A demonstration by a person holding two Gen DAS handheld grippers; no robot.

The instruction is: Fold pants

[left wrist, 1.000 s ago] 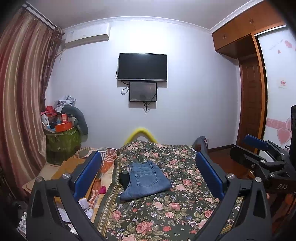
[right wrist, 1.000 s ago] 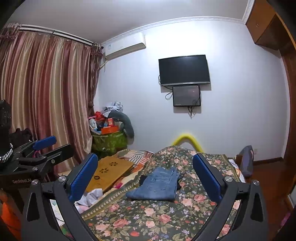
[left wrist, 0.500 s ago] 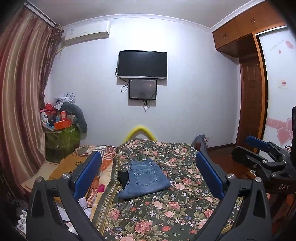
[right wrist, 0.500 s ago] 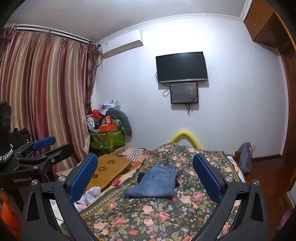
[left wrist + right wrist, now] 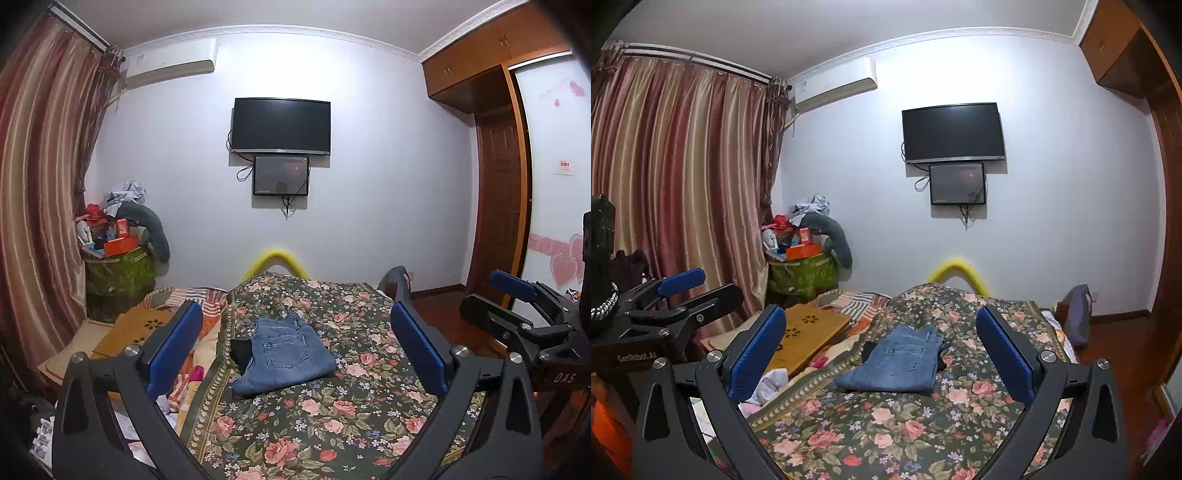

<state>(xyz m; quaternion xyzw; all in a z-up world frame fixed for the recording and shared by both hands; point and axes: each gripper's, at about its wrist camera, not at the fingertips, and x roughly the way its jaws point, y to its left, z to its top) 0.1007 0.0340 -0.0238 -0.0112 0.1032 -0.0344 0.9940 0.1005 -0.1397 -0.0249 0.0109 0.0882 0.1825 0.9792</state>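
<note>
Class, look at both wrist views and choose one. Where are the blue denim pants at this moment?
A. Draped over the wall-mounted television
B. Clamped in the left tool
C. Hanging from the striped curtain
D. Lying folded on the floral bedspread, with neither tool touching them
D: the blue denim pants lie as a folded bundle on the floral bedspread, while the left tool and right tool are both open and held back from them.

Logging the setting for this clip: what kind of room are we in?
Most likely a home bedroom. A bed with a floral bedspread holds the folded jeans, a television hangs on the wall, and a wooden wardrobe stands by the door.
</note>
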